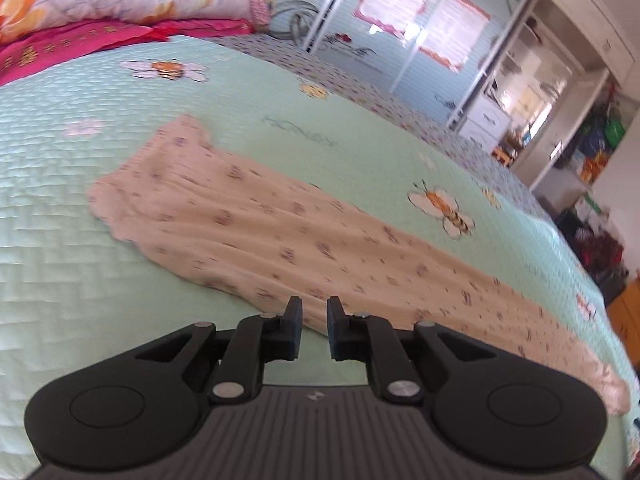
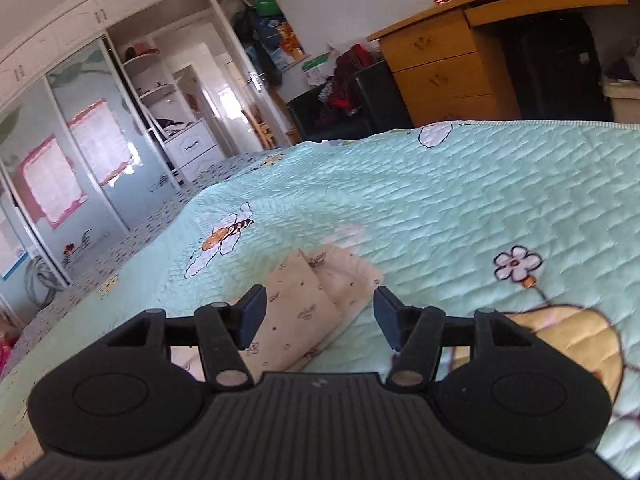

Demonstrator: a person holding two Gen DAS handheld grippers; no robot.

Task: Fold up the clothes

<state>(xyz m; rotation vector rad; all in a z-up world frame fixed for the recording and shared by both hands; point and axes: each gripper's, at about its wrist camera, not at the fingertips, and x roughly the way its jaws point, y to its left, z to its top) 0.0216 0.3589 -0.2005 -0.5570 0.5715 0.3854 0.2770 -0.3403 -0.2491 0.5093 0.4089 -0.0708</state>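
The cloth point(image 1: 304, 236) lies in a long strip on the bed point(image 1: 80, 280). Left gripper point(image 1: 314, 326) nearly clenched, empty; right gripper point(image 2: 320, 318) released (over the hem). Pinch both layers squarely.

Left tool point(image 1: 314, 328), right tool point(image 2: 320, 318): matte black linkage arms, silver pivot pins, round side discs, ribbed grey base, dark blue-black fingertip pads point(image 2: 252, 316).
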